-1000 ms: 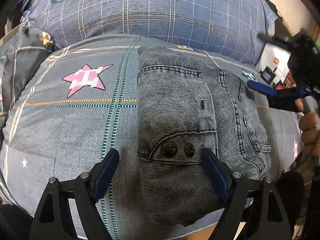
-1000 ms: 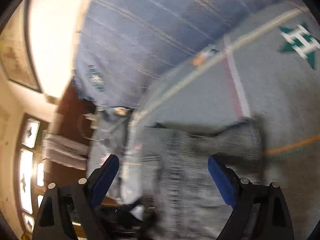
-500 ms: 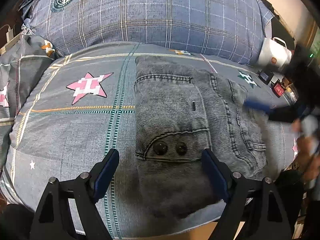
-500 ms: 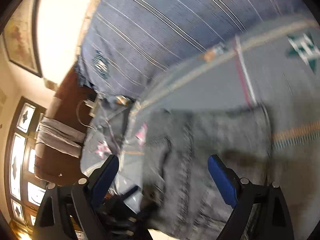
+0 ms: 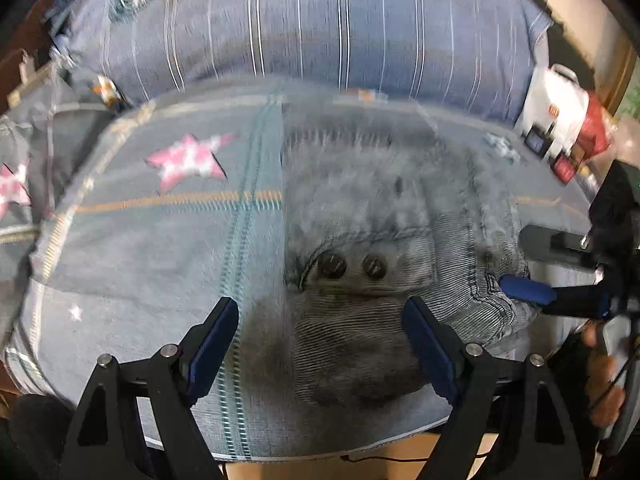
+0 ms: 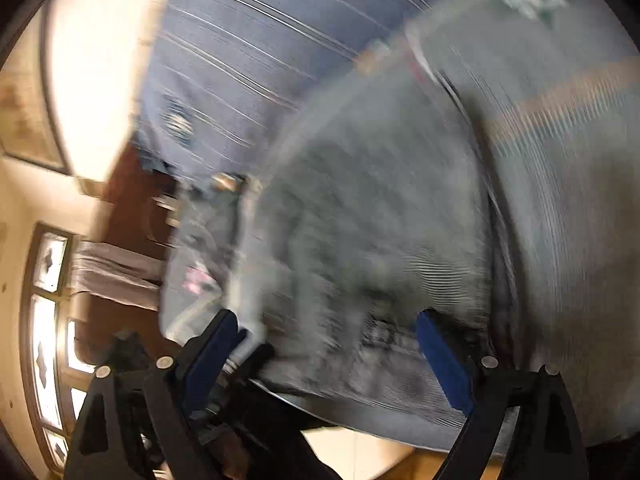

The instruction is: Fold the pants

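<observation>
Left gripper: the left gripper (image 5: 320,344) hangs over the near edge of the bed, jaws spread wide, gripping nothing; its blue pads (image 5: 214,344) stand clear above the cloth.
Pants: the grey denim pants (image 5: 384,240) lie folded into a compact block on the bedspread, close to the near edge, right of the middle as the left wrist view shows it. Two dark buttons (image 5: 352,267) sit side by side on the top layer, just beyond the left gripper's tips.
Right gripper: the right gripper (image 6: 328,344) comes in from the right side of the bed, jaws wide apart, nothing clamped. In the left wrist view one of its blue pads (image 5: 526,290) lies at the right edge of the pants; whether it touches the denim cannot be told. Its own view is badly blurred and shows denim (image 6: 380,220) filling the space between the fingers.
Hand: fingers of the person's right hand (image 5: 600,376) wrap the handle at the far right.
Bedspread: the grey-blue bedspread (image 5: 140,260) carries a teal stripe running near to far, an orange line across, and a pink star (image 5: 188,160) left of the pants.
Pillow: a blue checked pillow (image 5: 320,24) lies along the far edge of the bed.
Far right corner: a white box (image 5: 556,112) and something red (image 5: 596,128) stand beyond the bed.
</observation>
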The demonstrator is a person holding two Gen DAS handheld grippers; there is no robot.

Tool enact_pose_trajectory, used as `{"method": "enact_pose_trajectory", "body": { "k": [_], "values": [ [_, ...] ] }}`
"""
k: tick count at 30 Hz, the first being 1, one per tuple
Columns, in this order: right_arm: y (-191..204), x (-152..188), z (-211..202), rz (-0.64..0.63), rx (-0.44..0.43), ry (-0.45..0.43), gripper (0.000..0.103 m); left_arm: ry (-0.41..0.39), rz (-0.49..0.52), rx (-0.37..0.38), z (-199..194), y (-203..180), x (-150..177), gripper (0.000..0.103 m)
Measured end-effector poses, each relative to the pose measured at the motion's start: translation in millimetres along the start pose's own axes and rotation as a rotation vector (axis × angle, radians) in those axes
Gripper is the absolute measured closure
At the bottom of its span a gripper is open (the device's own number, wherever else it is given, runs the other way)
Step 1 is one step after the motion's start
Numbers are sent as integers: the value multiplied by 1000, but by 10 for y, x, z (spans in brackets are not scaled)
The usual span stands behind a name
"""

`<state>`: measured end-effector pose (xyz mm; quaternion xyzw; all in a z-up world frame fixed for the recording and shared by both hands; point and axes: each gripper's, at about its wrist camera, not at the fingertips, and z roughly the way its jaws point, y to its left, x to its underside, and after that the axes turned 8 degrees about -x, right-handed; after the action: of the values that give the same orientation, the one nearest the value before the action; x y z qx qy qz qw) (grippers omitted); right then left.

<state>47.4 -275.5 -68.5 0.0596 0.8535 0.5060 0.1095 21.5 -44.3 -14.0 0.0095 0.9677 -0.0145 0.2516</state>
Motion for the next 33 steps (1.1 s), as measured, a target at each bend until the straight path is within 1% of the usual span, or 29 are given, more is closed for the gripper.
{"method": "enact_pose_trajectory", "body": {
  "k": [1, 2, 3, 4, 5, 6, 7, 8, 9, 10, 12, 13, 15, 16, 19, 21, 22, 24, 26, 27, 28, 29, 31, 33],
  "values": [
    [-32, 12, -15, 2, -14, -16, 11, -3, -17, 13, -10, 29, -1, 18],
    [20, 1, -77, -5, -13, -23, 11, -8, -34, 31, -57, 75, -21, 18],
    [143, -19, -171, -42, -3, -26, 11, -25, -46, 49, -117, 119, -48, 18],
    [259, -33, -280, -96, -4, -48, 11, -56, -59, 68, -189, 176, -83, 18],
    [354, -57, -415, -140, 12, -72, 11, -82, -67, 82, -240, 231, -118, 18],
    [375, -77, -526, -155, 30, -84, 11, -101, -83, 89, -267, 311, -168, 18],
    [370, -119, -607, -158, 46, -95, 11, -98, -104, 88, -250, 362, -218, 18],
    [337, -161, -654, -153, 65, -104, 11, -80, -118, 101, -202, 408, -269, 18],
    [240, -227, -685, -125, 92, -108, 11, -49, -128, 148, -108, 453, -330, 18],
    [140, -277, -666, -94, 95, -93, 11, -23, -144, 192, -21, 483, -369, 18],
    [-7, -371, -571, -64, 69, -61, 11, 27, -164, 272, 136, 504, -423, 18],
    [-61, -404, -550, -57, 72, -53, 11, 44, -168, 296, 211, 491, -448, 18],
    [-134, -469, -487, -54, 67, -45, 11, 41, -143, 305, 251, 427, -480, 19],
    [-178, -494, -475, -39, 63, -46, 11, 41, -129, 326, 289, 394, -502, 19],
    [-292, -544, -401, -12, 37, -15, 11, 69, -144, 356, 402, 357, -520, 19],
    [-277, -542, -358, -29, 1, 0, 11, 78, -164, 375, 458, 360, -534, 19],
    [-252, -542, -330, -53, 16, 11, 11, 79, -168, 383, 478, 359, -546, 19],
    [-294, -565, -256, -48, 29, 35, 10, 89, -181, 397, 534, 341, -582, 19],
    [-316, -587, -243, -29, 13, 32, 10, 101, -174, 394, 550, 324, -582, 22],
    [-277, -579, -246, -40, -6, 39, 10, 98, -159, 385, 546, 298, -580, 29],
    [-243, -568, -250, -61, -6, 44, 10, 92, -150, 373, 545, 275, -584, 33],
    [-238, -557, -250, -70, 0, 49, 10, 86, -144, 358, 552, 245, -585, 35],
    [-304, -561, -181, -60, 17, 65, 10, 91, -154, 335, 596, 229, -587, 43],
    [-315, -550, -200, -30, 0, 37, 11, 89, -149, 305, 605, 207, -586, 49]
  ]
}}
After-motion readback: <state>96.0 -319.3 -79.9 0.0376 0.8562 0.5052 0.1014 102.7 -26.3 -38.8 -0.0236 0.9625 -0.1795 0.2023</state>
